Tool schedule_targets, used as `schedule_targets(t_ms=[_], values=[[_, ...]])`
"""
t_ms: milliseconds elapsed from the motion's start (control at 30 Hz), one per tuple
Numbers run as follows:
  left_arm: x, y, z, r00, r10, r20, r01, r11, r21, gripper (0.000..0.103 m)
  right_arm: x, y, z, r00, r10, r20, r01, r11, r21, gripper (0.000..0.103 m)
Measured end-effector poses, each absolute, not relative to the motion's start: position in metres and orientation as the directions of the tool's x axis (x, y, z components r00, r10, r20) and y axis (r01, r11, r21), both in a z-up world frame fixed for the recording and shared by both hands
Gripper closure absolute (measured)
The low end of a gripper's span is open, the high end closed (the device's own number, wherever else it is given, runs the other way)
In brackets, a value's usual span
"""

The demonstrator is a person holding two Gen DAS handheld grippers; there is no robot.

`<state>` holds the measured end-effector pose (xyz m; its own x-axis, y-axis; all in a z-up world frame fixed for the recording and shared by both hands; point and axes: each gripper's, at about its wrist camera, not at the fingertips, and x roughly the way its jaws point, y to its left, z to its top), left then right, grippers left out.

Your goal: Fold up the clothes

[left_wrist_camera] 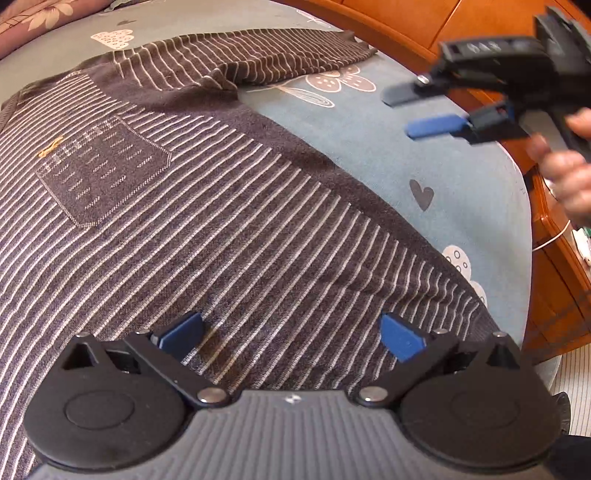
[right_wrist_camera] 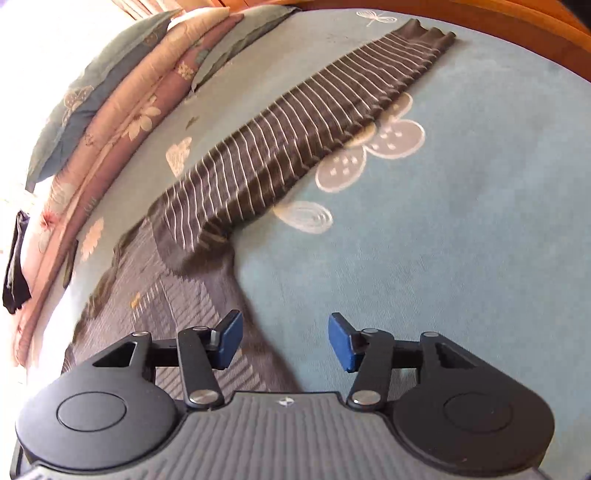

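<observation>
A grey-brown sweater with thin white stripes and a chest pocket lies flat on the blue bedsheet. One sleeve stretches out straight toward the far edge of the bed. My left gripper hovers over the sweater's lower body, open, nothing between its blue pads. My right gripper is open and empty above the sheet, just right of the sweater's side edge. In the left wrist view, the right gripper appears at the upper right, held by a hand.
Folded quilts and pillows are stacked along the left of the bed. An orange wooden bed frame runs along the far and right sides. White flower prints mark the bedsheet.
</observation>
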<state>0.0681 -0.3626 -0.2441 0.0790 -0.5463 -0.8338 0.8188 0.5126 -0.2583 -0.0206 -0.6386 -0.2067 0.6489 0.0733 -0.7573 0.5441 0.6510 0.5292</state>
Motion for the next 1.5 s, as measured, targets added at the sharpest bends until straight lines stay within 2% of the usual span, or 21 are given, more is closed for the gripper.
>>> schedule_targets(t_ms=[133,267,367,633,700,833,900,1000,1067,1100,1167,1200,1333,1433,1500], values=[[0.08,-0.381,-0.233,0.149,-0.574,-0.805,0.814,0.534,-0.23,0.001,0.041,-0.697,-0.233,0.702,0.06,-0.71,0.548,0.59,0.592,0.049],[0.103,-0.428,-0.233,0.212,-0.589,-0.78,0.812,0.55,-0.195,0.001,0.075,-0.755,-0.265,0.718,0.07,-0.693,0.606,0.428,0.671,0.049],[0.123,-0.458,-0.236,0.235,-0.602,-0.763,0.796,0.569,-0.204,0.001,0.086,-0.785,-0.283,0.699,0.071,-0.712,0.657,0.33,0.678,0.049],[0.157,-0.489,-0.238,0.248,-0.638,-0.729,0.776,0.582,-0.245,0.001,0.09,-0.807,-0.305,0.767,0.05,-0.64,0.62,0.2,0.758,0.049],[0.16,-0.491,-0.24,0.253,-0.629,-0.735,0.77,0.591,-0.24,0.001,0.087,-0.81,-0.306,0.77,0.04,-0.636,0.619,0.192,0.762,0.05],[0.162,-0.489,-0.249,0.242,-0.611,-0.754,0.759,0.603,-0.245,0.001,0.069,-0.82,-0.292,0.746,-0.098,-0.659,0.661,0.231,0.714,0.049],[0.161,-0.489,-0.254,0.242,-0.604,-0.76,0.757,0.608,-0.242,0.001,0.07,-0.827,-0.298,0.758,-0.084,-0.647,0.647,0.225,0.729,0.048],[0.161,-0.487,-0.256,0.24,-0.607,-0.758,0.746,0.615,-0.256,0.001,0.087,-0.823,-0.291,0.739,-0.085,-0.668,0.652,0.335,0.68,0.041],[0.161,-0.487,-0.255,0.237,-0.61,-0.757,0.745,0.613,-0.261,0.001,0.099,-0.814,-0.284,0.707,-0.1,-0.7,0.662,0.441,0.605,0.041],[0.161,-0.487,-0.253,0.233,-0.614,-0.754,0.751,0.606,-0.262,0.001,0.106,-0.81,-0.28,0.68,-0.119,-0.724,0.669,0.504,0.546,0.049],[0.16,-0.487,-0.251,0.226,-0.624,-0.748,0.764,0.59,-0.262,0.001,0.117,-0.806,-0.275,0.612,-0.16,-0.774,0.682,0.603,0.414,0.092],[0.161,-0.488,-0.25,0.217,-0.633,-0.743,0.771,0.578,-0.267,0.001,0.119,-0.809,-0.275,0.604,-0.16,-0.781,0.676,0.621,0.396,0.098],[0.165,-0.497,-0.25,0.201,-0.659,-0.724,0.796,0.541,-0.271,0.001,0.118,-0.83,-0.264,0.647,-0.185,-0.74,0.653,0.635,0.413,0.098],[0.173,-0.507,-0.265,0.103,-0.654,-0.749,0.783,0.518,-0.344,0.001,0.122,-0.834,-0.259,0.659,-0.205,-0.724,0.628,0.68,0.378,0.098],[0.171,-0.51,-0.266,0.084,-0.653,-0.753,0.806,0.489,-0.334,0.001,0.129,-0.832,-0.261,0.644,-0.215,-0.735,0.617,0.714,0.332,0.098]])
